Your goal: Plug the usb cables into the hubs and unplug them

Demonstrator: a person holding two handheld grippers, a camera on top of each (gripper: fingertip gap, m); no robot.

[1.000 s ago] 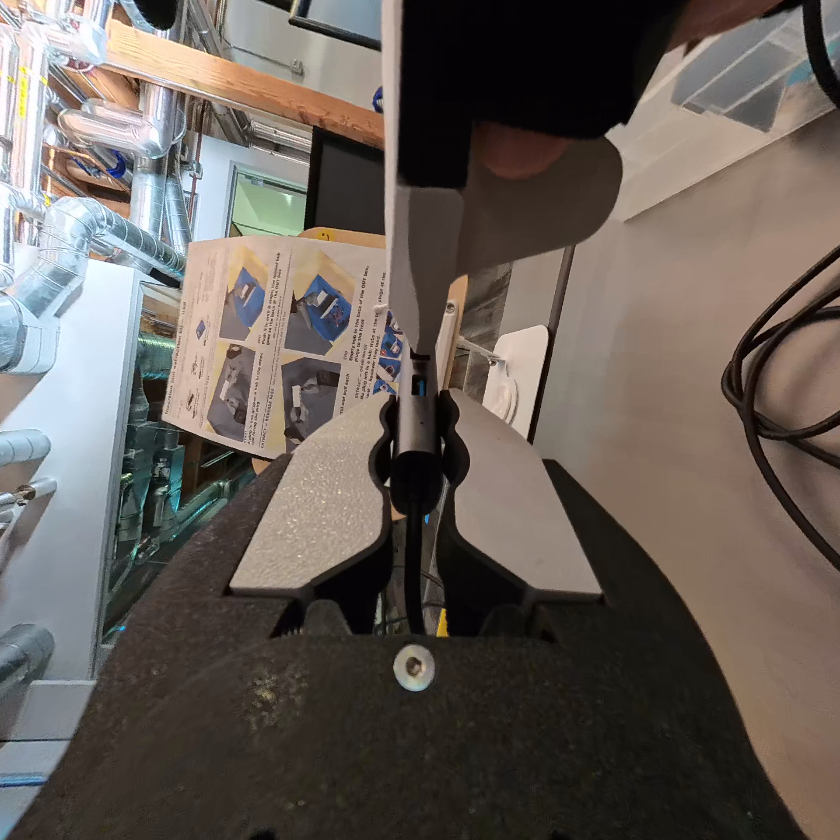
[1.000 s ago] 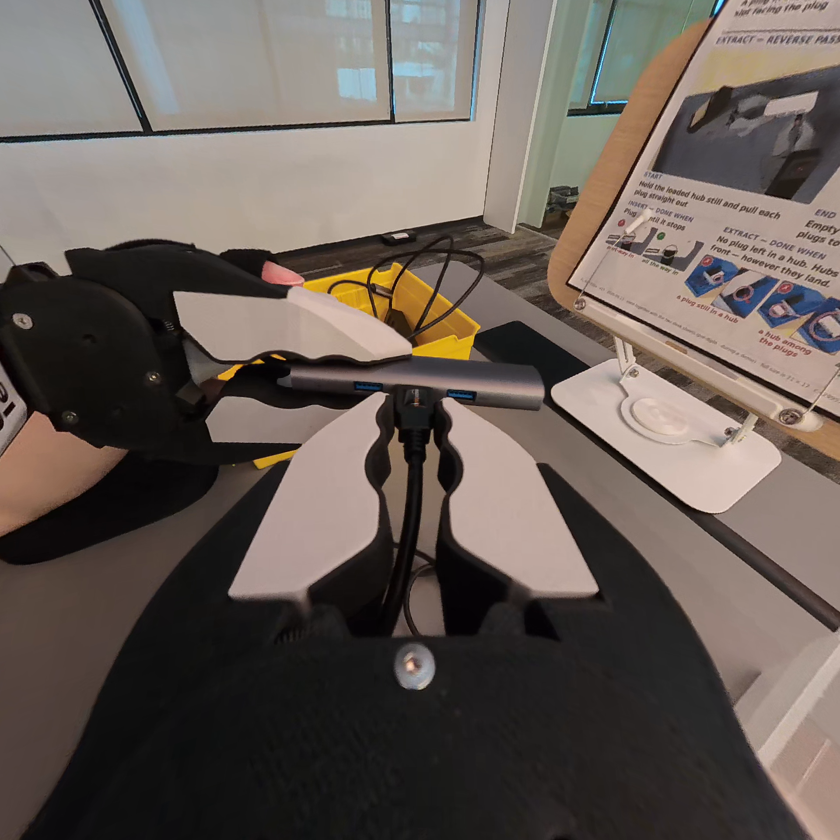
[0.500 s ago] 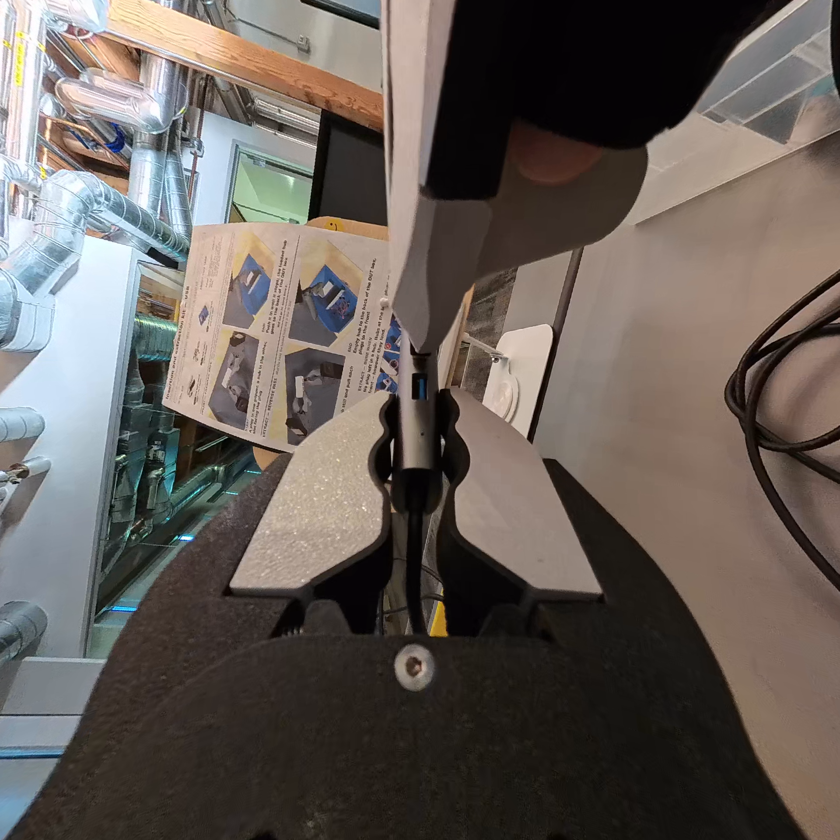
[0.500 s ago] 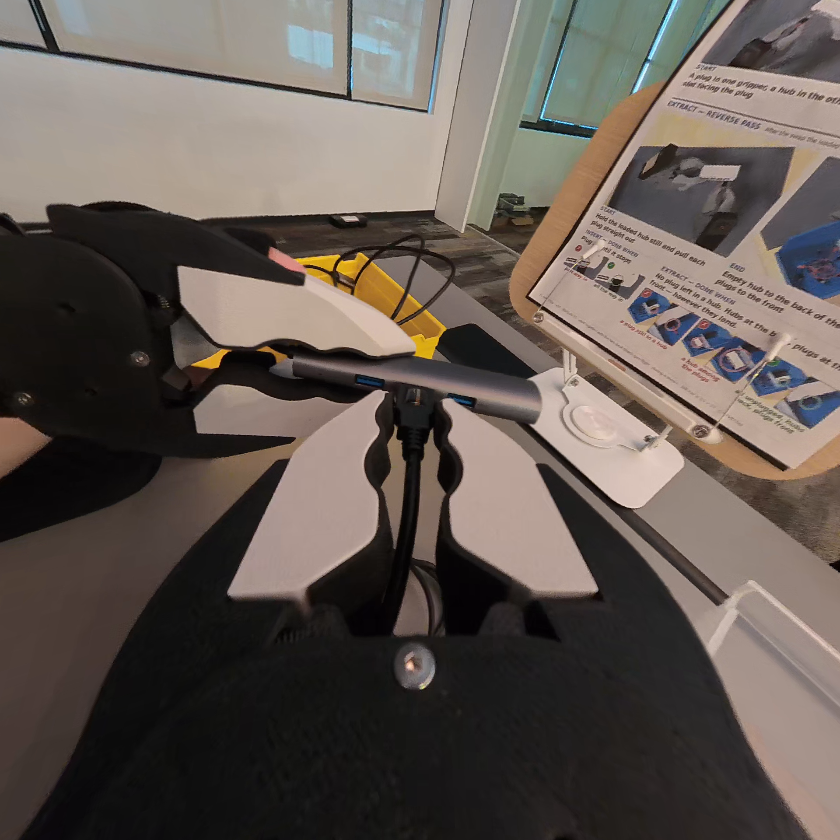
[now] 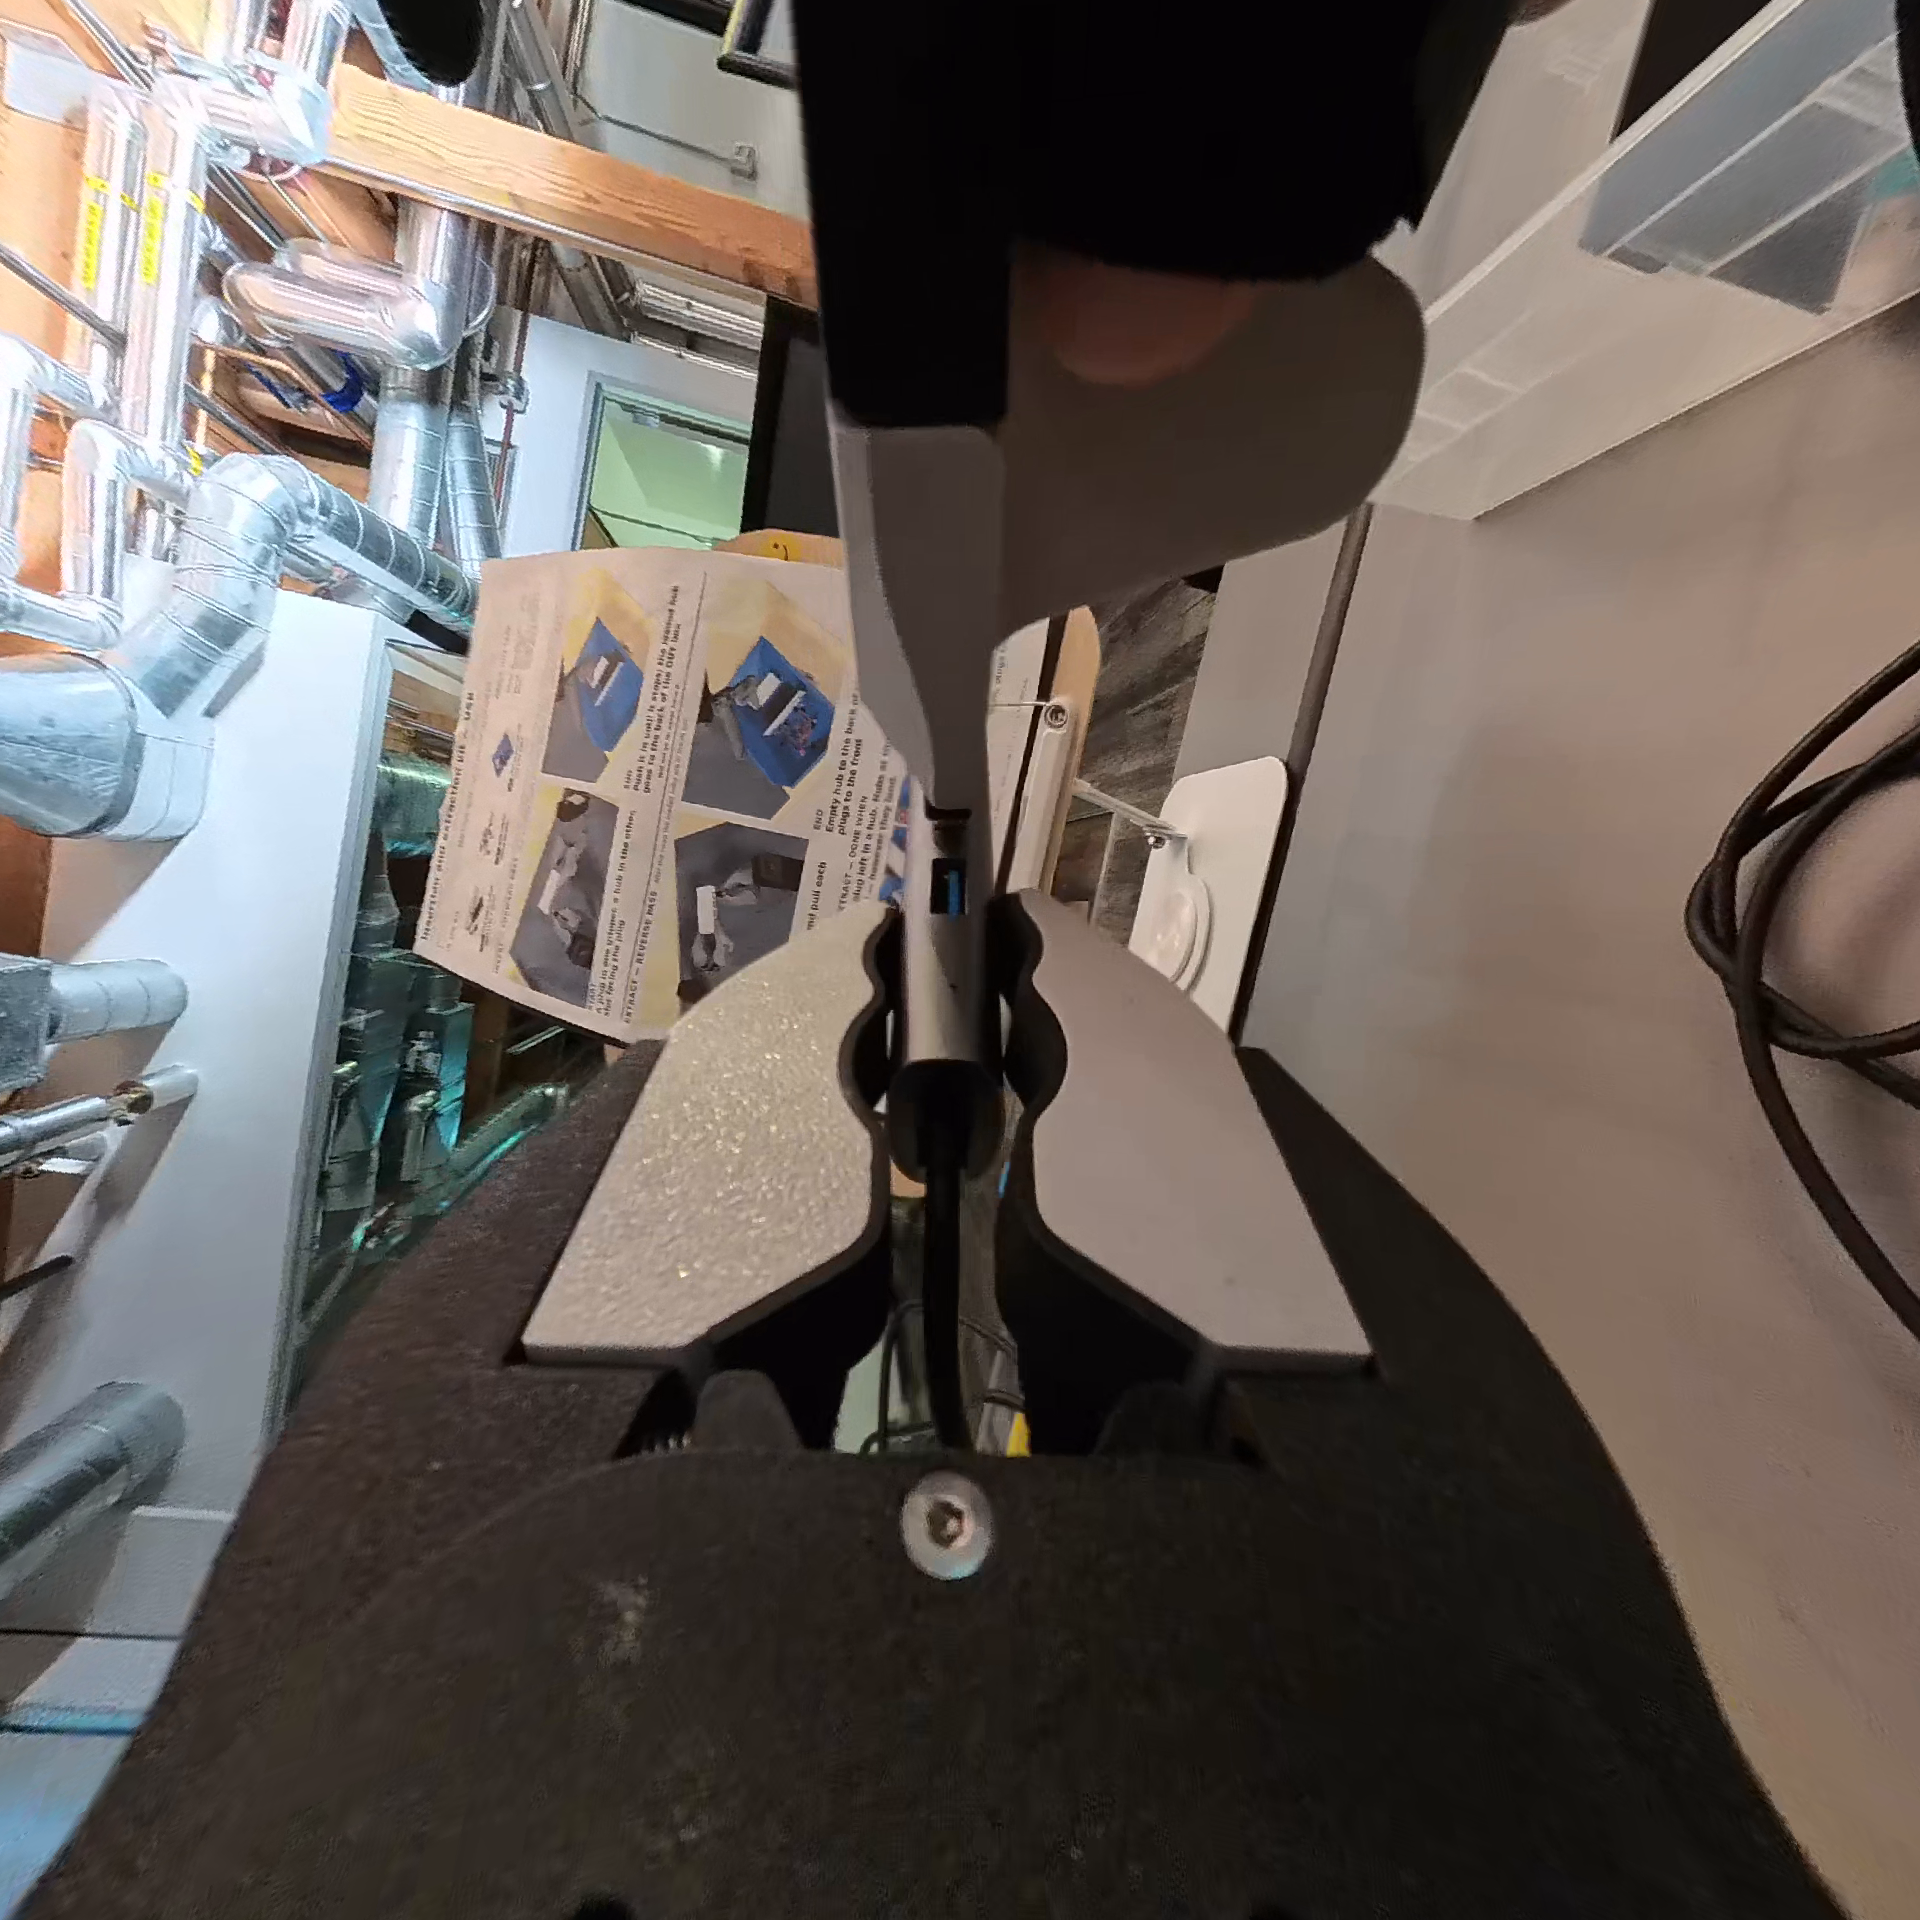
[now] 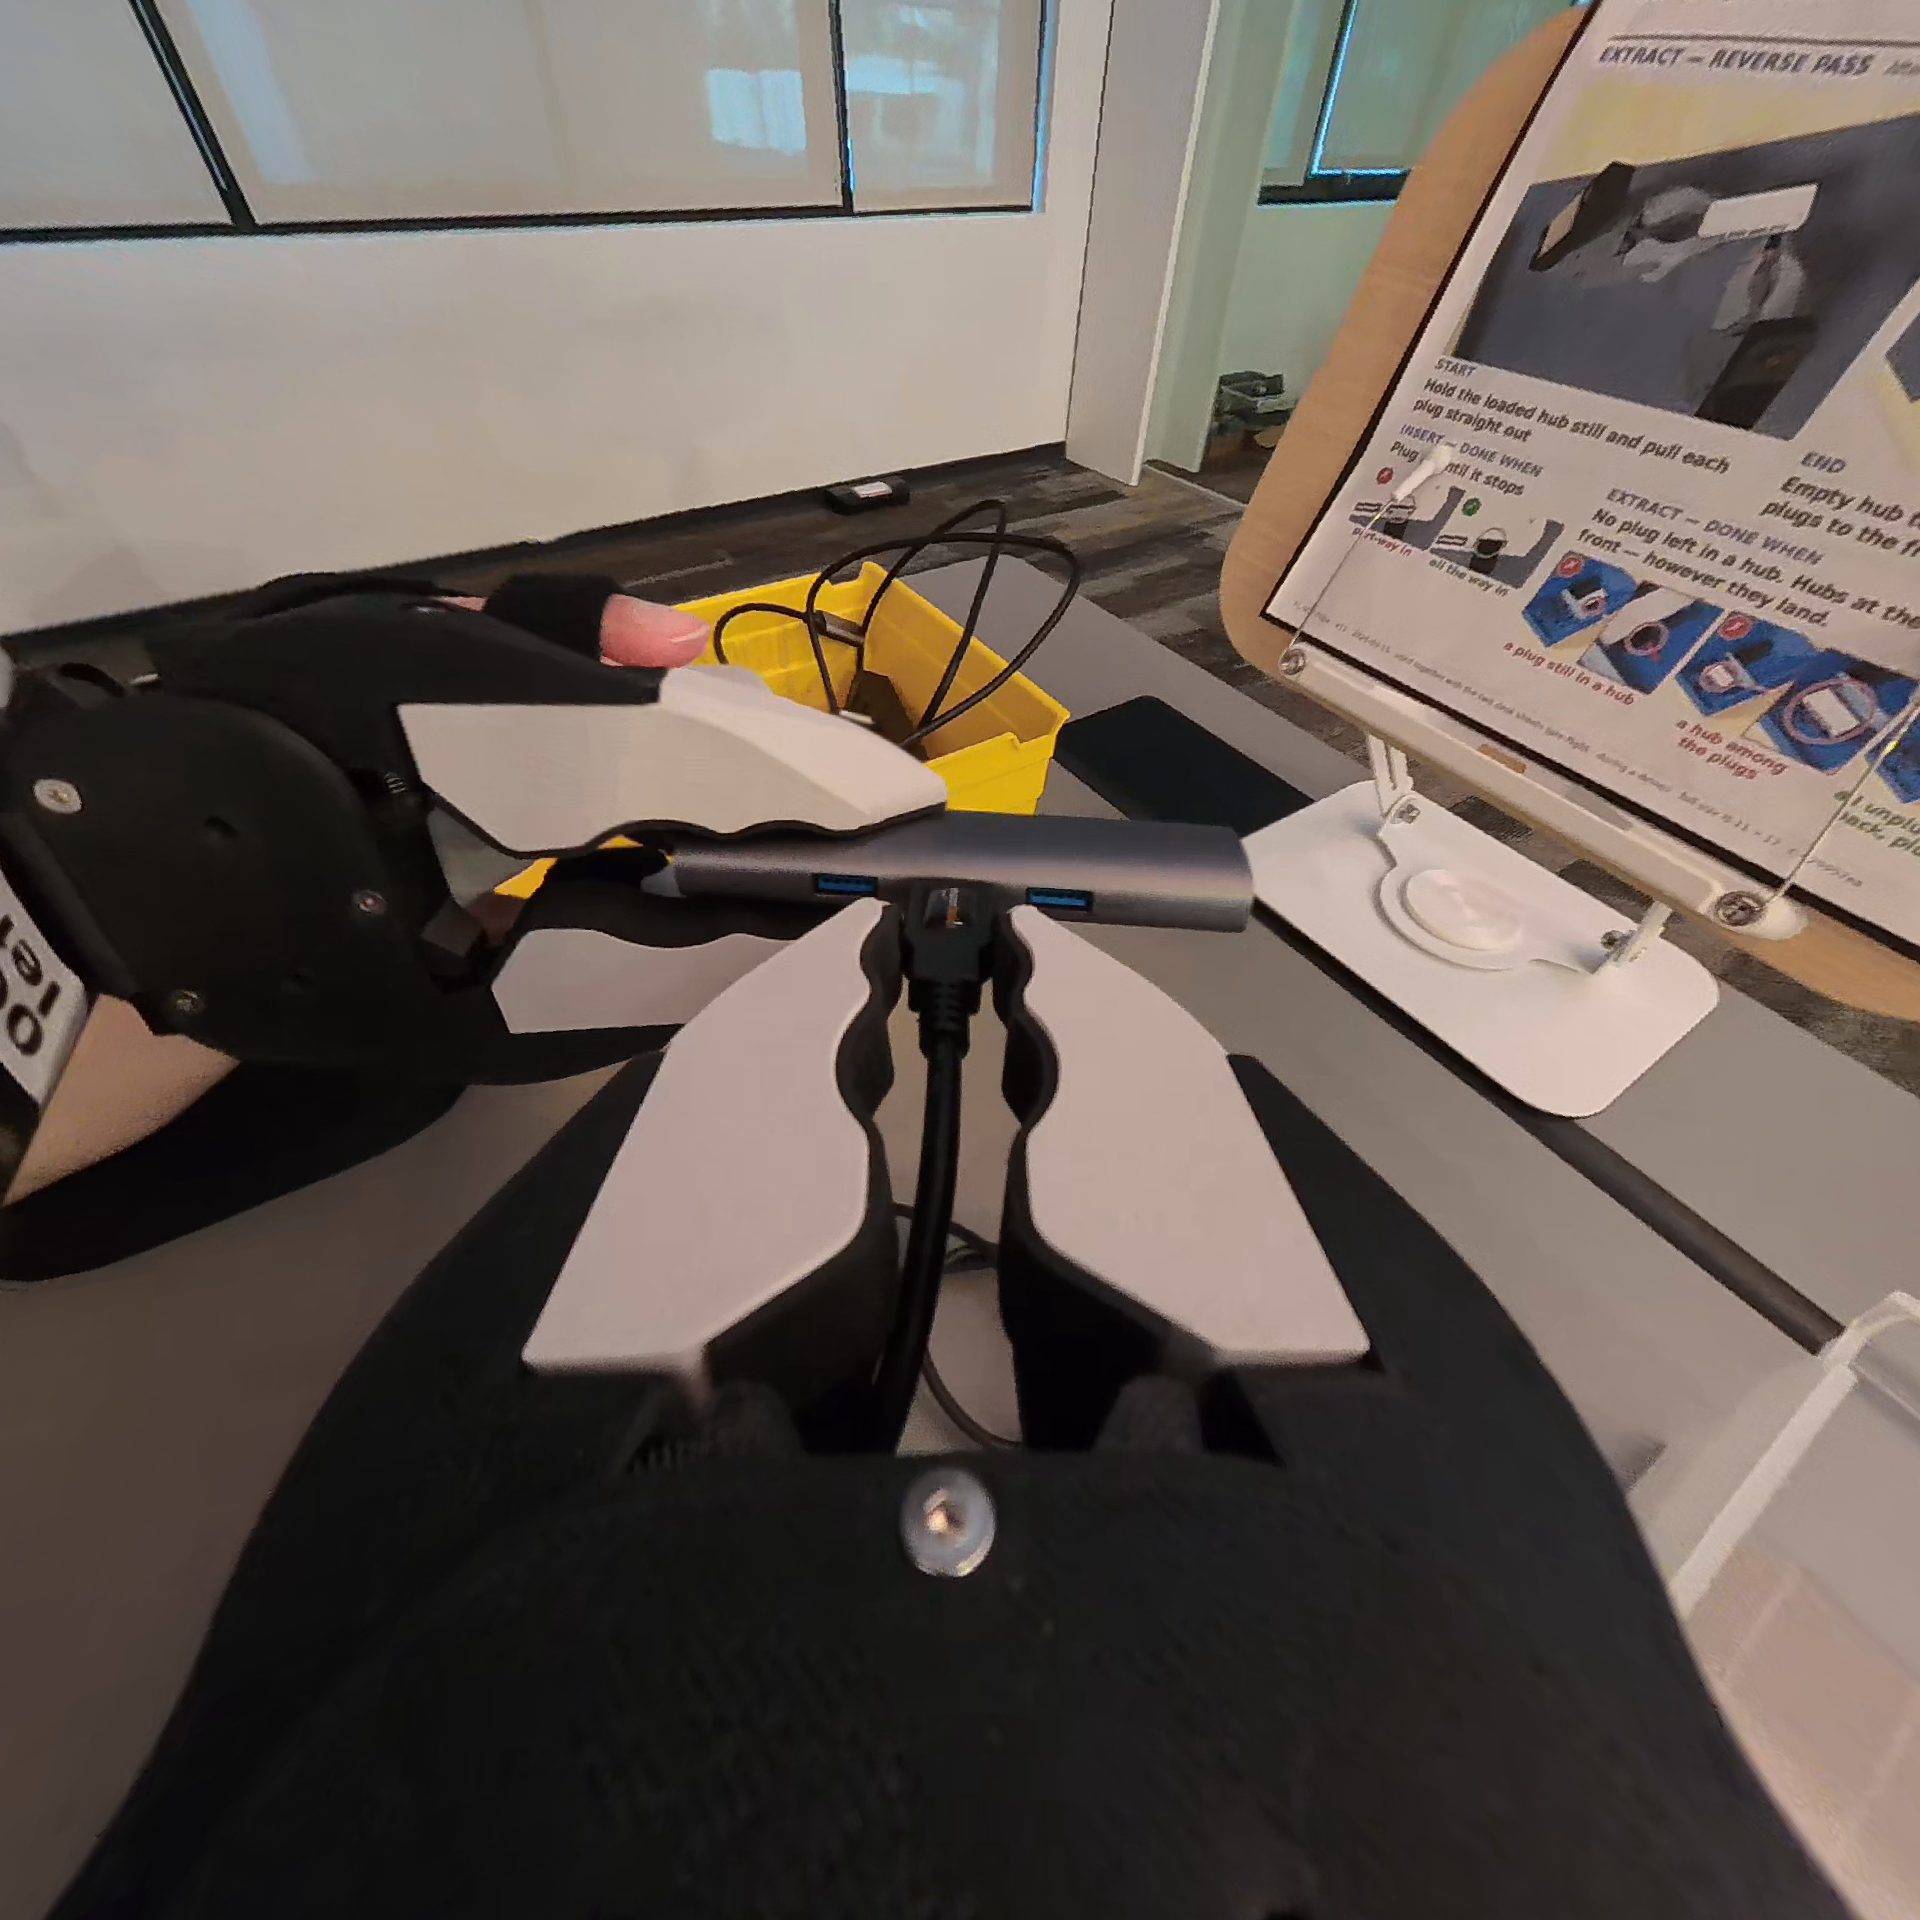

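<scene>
bracing: slim grey metal usb hub (image 6: pixel 966 862) is clamped by left gripper (image 5: pixel 943 966), kept steady.
mating: black usb plug (image 6: pixel 940 951) is pinched by right gripper (image 6: pixel 943 956), aligned at port.

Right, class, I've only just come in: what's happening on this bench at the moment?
A person works with two tools. The left hand-held gripper clamps one end of a grey USB hub and holds it level above the grey table. The right hand-held gripper grips a black USB plug at the hub's middle port, its metal tip partly showing. Spare cables sit in a yellow bin behind.
</scene>
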